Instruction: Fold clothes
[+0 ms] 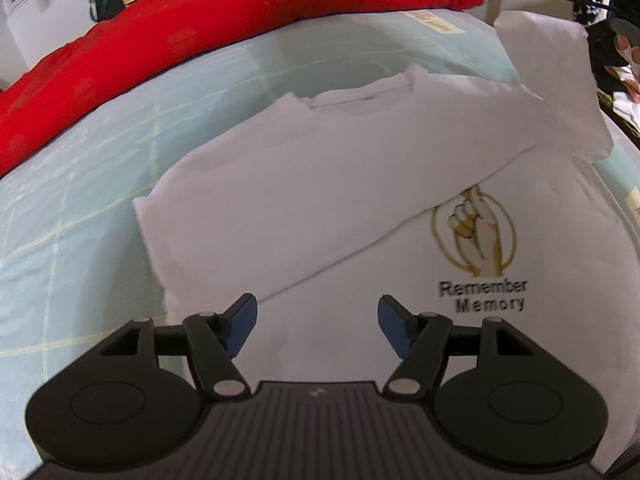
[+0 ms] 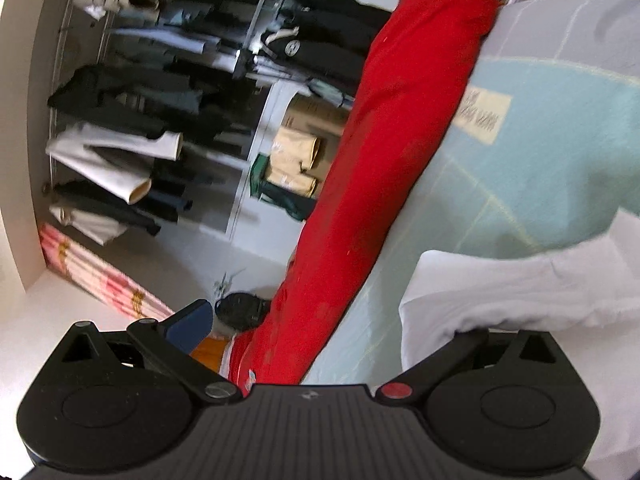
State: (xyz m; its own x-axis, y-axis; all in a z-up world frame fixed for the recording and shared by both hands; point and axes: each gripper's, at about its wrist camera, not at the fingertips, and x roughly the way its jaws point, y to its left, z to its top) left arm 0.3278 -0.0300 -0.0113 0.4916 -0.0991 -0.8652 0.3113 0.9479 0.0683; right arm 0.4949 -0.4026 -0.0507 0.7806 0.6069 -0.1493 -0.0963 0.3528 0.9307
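Bed sheet [image 1: 80, 208] | white T-shirt [image 1: 304, 200]: soft, limp; pinch hem | left gripper [image 1: 317, 322]: wide, empty | right gripper [image 2: 320, 332]: state untellable, cloth hides one finger

From my remote feed: a bed spread with a pale blue checked cover [image 1: 80, 184] and a red quilt [image 1: 240, 8] along its far edge. Beyond it, an open white wardrobe [image 2: 256, 128] of hanging dark and light garments [image 2: 132, 120] stands over a pale floor [image 2: 60, 308].
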